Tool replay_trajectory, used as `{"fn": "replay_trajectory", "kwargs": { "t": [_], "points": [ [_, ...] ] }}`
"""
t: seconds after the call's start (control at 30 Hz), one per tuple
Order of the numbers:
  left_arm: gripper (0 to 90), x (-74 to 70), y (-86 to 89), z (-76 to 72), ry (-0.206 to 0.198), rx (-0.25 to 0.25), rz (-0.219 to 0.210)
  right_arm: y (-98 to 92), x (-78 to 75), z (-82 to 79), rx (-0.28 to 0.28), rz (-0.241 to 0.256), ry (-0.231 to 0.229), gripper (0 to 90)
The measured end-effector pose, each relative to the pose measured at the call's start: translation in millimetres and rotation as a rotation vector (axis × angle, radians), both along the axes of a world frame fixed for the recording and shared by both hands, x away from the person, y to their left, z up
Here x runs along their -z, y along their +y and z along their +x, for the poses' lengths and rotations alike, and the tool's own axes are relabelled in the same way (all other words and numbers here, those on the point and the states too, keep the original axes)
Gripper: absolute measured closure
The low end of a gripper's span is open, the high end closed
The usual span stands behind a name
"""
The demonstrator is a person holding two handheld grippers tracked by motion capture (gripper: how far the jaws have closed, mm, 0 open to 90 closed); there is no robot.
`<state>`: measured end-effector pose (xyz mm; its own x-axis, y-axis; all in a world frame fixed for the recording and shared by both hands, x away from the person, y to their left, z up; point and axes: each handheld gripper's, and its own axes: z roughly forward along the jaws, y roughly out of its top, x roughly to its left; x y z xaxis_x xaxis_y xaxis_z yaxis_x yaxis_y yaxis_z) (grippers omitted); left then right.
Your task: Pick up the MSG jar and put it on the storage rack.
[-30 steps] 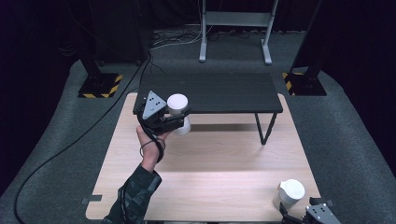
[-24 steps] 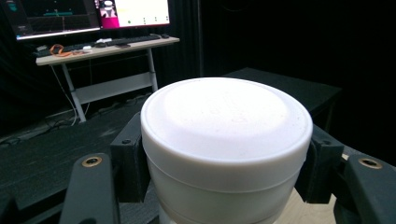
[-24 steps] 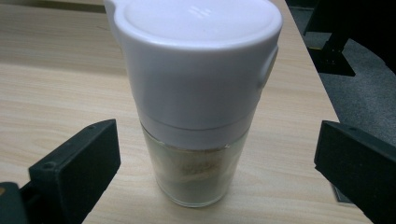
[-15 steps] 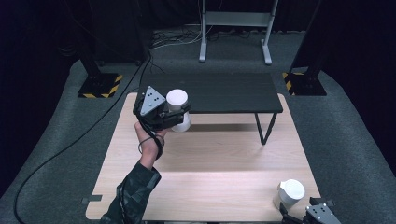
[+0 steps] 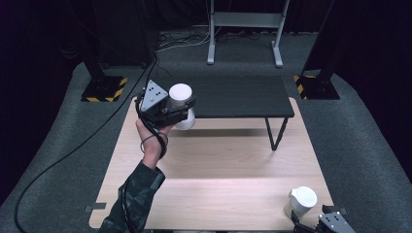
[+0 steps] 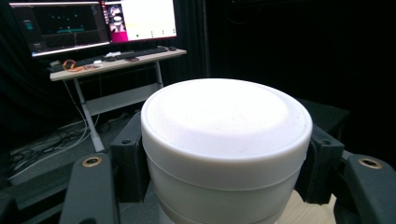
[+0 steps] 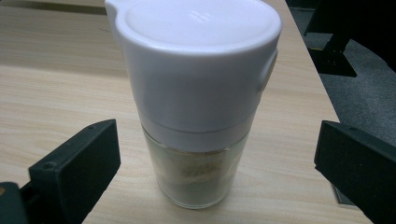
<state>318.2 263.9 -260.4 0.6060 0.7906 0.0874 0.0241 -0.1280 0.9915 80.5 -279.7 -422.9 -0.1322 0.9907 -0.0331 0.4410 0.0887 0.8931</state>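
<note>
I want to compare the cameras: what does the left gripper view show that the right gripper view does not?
The left gripper view has a white container clamped between the left tool jaws, with monitors on a desk behind. The right gripper view has a glass shaker with a white cap, standing on the wooden table between the open jaws of the right tool, untouched. Both look along two black jaws at a white-topped jar.
</note>
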Motion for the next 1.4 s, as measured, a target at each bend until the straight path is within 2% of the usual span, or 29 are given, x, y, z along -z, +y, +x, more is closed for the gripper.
{"fn": "replay_trajectory", "kwargs": {
  "t": [0.37,0.83,1.2,1.4],
  "points": [
    [34.0,-12.4,2.2,13.1,0.006,-0.02,0.003,-0.9,0.3,0.7,-0.011,0.007,0.002,0.0],
    [33.9,-12.7,2.6,34.4,0.045,-0.053,-0.007,-0.7,0.4,0.4,-0.012,0.006,0.003,0.0],
    [33.9,-17.0,1.2,47.8,0.069,-0.085,0.001,-1.2,1.1,0.4,-0.01,0.007,0.005,0.0],
    [33.9,-15.0,2.8,54.8,0.096,-0.092,-0.003,-1.3,1.2,0.3,-0.009,0.007,0.004,0.0]
  ]
}}
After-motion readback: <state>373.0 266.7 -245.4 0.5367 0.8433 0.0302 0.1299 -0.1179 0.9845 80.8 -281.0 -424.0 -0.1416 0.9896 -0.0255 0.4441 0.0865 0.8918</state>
